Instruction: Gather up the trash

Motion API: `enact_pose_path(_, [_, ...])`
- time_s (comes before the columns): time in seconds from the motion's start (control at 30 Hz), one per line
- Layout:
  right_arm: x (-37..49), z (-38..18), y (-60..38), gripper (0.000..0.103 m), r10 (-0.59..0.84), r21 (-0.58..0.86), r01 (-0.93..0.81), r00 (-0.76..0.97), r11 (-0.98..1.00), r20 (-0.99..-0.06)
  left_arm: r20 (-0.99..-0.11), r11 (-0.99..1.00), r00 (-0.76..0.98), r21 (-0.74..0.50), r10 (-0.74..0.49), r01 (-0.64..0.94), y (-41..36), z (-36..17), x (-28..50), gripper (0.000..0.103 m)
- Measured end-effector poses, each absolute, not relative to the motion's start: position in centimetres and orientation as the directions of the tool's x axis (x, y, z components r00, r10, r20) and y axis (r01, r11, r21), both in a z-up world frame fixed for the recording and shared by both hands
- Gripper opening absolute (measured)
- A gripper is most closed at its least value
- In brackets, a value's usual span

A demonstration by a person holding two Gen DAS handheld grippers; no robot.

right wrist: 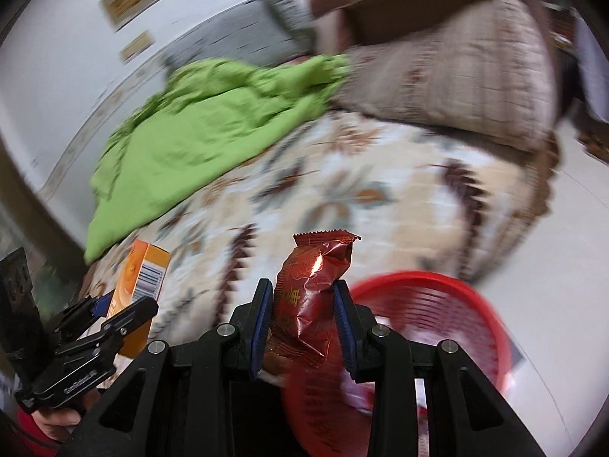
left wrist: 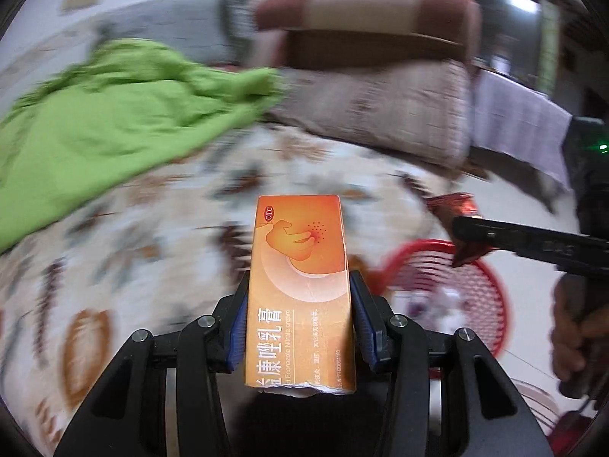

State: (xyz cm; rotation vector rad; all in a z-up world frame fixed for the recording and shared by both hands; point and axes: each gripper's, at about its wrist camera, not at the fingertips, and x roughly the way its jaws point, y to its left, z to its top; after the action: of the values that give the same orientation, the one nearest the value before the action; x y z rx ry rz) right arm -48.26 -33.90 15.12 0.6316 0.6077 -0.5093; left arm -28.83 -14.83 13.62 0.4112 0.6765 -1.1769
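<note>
My left gripper [left wrist: 299, 285] is shut on an orange cream box [left wrist: 300, 266], which stands up between the blue pads above the patterned bedspread. In the right wrist view the same box [right wrist: 142, 282] and left gripper [right wrist: 125, 306] show at the lower left. My right gripper [right wrist: 303, 289] is shut on a crinkled red snack wrapper [right wrist: 310, 285]. From the left wrist view, the right gripper [left wrist: 466, 238] comes in from the right with the wrapper [left wrist: 455, 207] in it. A red mesh basket [right wrist: 437, 316] stands on the floor beside the bed, just right of the wrapper, with some pale litter inside; it also shows as the basket [left wrist: 456, 289].
A green cloth [left wrist: 114, 114] lies crumpled on the bedspread [right wrist: 342, 190] at the left. A beige quilted pillow [left wrist: 380, 114] and brown bedding sit at the bed's far end. Pale floor [right wrist: 552, 228] runs along the bed's right side. A hand [left wrist: 571, 327] holds the right gripper's handle.
</note>
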Motion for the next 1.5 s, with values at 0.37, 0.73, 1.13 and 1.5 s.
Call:
enact_pose_path(0.37, [-54.6,13.5,-36.6,0.059,-0.313,0.391,0.708,0.645,0.587,-0.697,-0.757,0.119,-0.054,-0.172,-0.651,0.978,-21.5,11.0,-34.8,0.066])
enact_pose_path(0.73, [-51.4,17.3,-30.3,0.100,-0.606,0.142,0.888,0.407,0.437,-0.683,-0.691,0.315,0.164,-0.096,-0.704,0.944,-13.8,13.7,-28.6,0.085])
enact_pose_path(1.13, [-46.9,18.1,-22.2,0.103,-0.651,0.105,0.932,0.320,0.348,-0.688,-0.585,0.536,0.463,0.057,-0.665,0.842,-4.4,15.4,-24.4,0.099])
enact_pose_path(1.5, [-46.1,17.6,-20.5,0.103,-0.652,0.003,0.926,0.268,0.377,-0.709,-0.544,0.627,0.623,0.212,-0.562,0.750,-3.1,14.8,-24.6,0.101])
